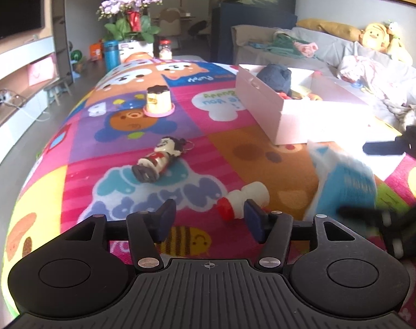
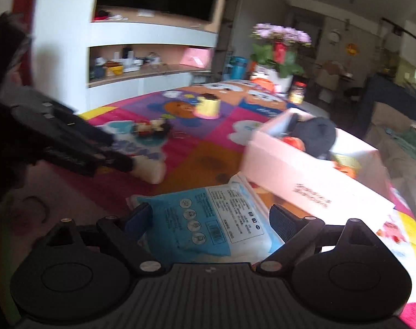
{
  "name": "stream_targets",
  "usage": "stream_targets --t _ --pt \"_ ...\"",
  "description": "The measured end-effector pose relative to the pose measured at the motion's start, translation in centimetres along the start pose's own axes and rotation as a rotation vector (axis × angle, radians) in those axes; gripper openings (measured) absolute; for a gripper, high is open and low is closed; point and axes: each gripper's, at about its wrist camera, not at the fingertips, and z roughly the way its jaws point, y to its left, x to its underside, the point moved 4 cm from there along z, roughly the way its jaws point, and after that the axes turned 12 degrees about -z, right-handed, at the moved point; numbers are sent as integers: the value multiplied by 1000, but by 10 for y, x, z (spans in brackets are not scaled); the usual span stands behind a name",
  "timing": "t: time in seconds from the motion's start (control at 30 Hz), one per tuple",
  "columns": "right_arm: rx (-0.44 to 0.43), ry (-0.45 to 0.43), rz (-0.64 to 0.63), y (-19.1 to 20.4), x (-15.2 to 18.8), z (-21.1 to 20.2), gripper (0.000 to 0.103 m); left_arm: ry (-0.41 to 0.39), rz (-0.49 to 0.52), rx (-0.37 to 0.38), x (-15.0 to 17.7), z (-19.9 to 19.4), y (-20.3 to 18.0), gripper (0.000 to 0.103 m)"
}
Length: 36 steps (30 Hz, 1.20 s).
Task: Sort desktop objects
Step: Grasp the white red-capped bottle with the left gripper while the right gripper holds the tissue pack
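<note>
My right gripper (image 2: pixel 210 219) is shut on a blue and white tissue pack (image 2: pixel 208 222), held just in front of the pink box (image 2: pixel 304 181); the pack (image 1: pixel 342 186) shows blurred in the left wrist view, with the right gripper's fingers (image 1: pixel 383 148) around it. My left gripper (image 1: pixel 208 213) is open and empty above the colourful mat (image 1: pixel 98 142), close to a small white bottle with a red cap (image 1: pixel 243 200). A cartoon figure keychain (image 1: pixel 158 159) lies further ahead. A yellow cup on a pink saucer (image 1: pixel 158 101) stands beyond.
The pink box (image 1: pixel 265 107) holds a dark plush toy (image 1: pixel 275 75) and small items. A flower pot (image 1: pixel 131 24), blue bottle (image 1: pixel 111 54) and jar (image 1: pixel 165 49) stand at the far end. A sofa with plush toys (image 1: pixel 372 38) lies right.
</note>
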Motion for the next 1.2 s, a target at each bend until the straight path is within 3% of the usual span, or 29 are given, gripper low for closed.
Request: stream_targets --t 0.13,0.3,0.5,0.73,0.8,0.93,1.1,1.2 --pt "145 55 102 -39 17 4 92 23 -18 48 3 2 -10 62" --pt "150 68 271 -66 43 -6 98 57 -19 83 9 7 -24 67" --pt "158 69 337 -69 59 -10 102 55 -1 83 4 25 -39 67" --pt "159 59 350 -70 60 -12 103 37 49 79 5 38 -53 59" --pt "158 48 354 -70 59 -13 103 29 62 73 7 36 -53 53" --pt "129 32 387 -70 53 -14 103 32 63 92 9 33 -52 52" --pt "69 29 526 -82 33 -1 103 27 73 110 14 30 -55 52" --pt "113 90 577 -88 29 14 103 26 75 122 16 28 -57 55"
